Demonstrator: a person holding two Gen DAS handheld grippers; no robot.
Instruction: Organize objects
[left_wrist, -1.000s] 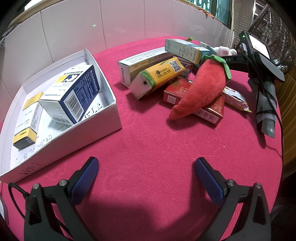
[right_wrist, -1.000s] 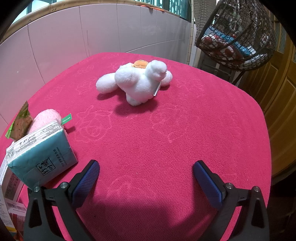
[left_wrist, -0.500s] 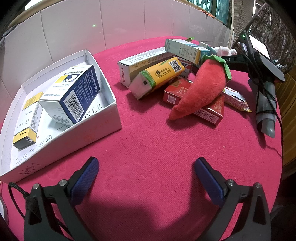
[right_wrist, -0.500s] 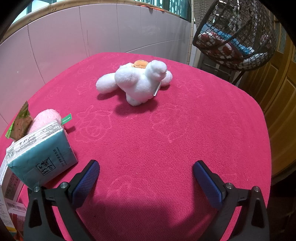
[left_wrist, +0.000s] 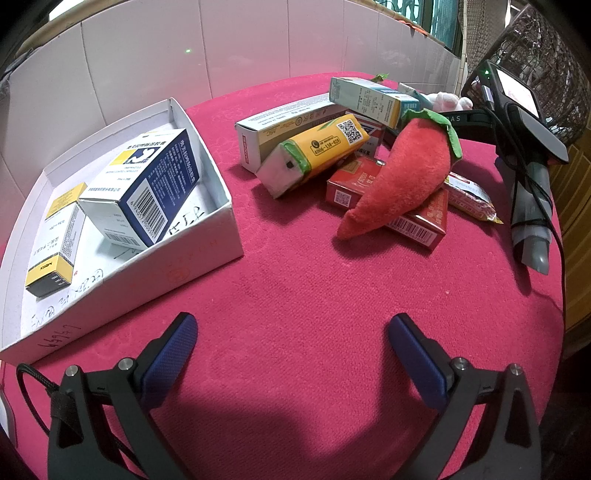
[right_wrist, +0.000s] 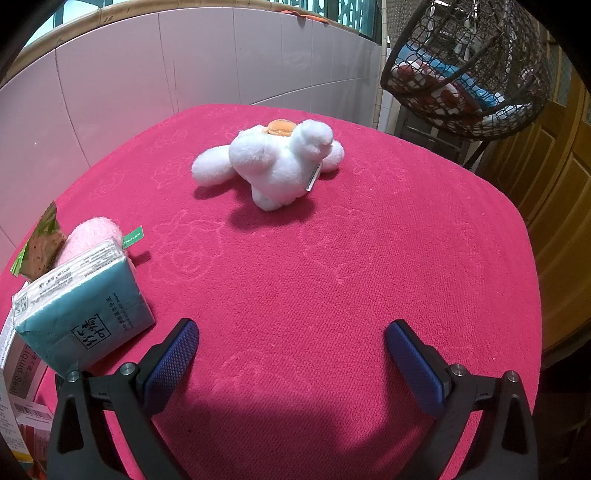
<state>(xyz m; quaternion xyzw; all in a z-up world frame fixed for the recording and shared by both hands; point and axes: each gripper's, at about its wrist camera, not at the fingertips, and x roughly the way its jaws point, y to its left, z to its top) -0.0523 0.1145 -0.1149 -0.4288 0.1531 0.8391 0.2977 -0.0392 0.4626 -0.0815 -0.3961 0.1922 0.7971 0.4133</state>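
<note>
A white tray (left_wrist: 207, 236) at the left holds a blue-and-white box (left_wrist: 147, 188) and a yellow-and-white box (left_wrist: 55, 240). A pile lies beyond: a red plush chilli (left_wrist: 402, 181) on a red box (left_wrist: 417, 221), a yellow carton (left_wrist: 317, 151), a long white box (left_wrist: 280, 125) and a teal-and-white box (left_wrist: 365, 99). My left gripper (left_wrist: 291, 332) is open and empty over bare cloth. My right gripper (right_wrist: 291, 332) is open and empty, short of a white plush toy (right_wrist: 280, 166). A teal tissue pack (right_wrist: 81, 314) and a pink plush (right_wrist: 92, 240) lie at its left.
The round table has a red cloth (right_wrist: 351, 266). The right gripper's handle with its screen (left_wrist: 524, 122) stands at the right in the left wrist view. A snack packet (left_wrist: 469, 199) lies by the red box. A wire basket (right_wrist: 465, 66) hangs beyond the table. A tiled wall (right_wrist: 147, 74) runs behind.
</note>
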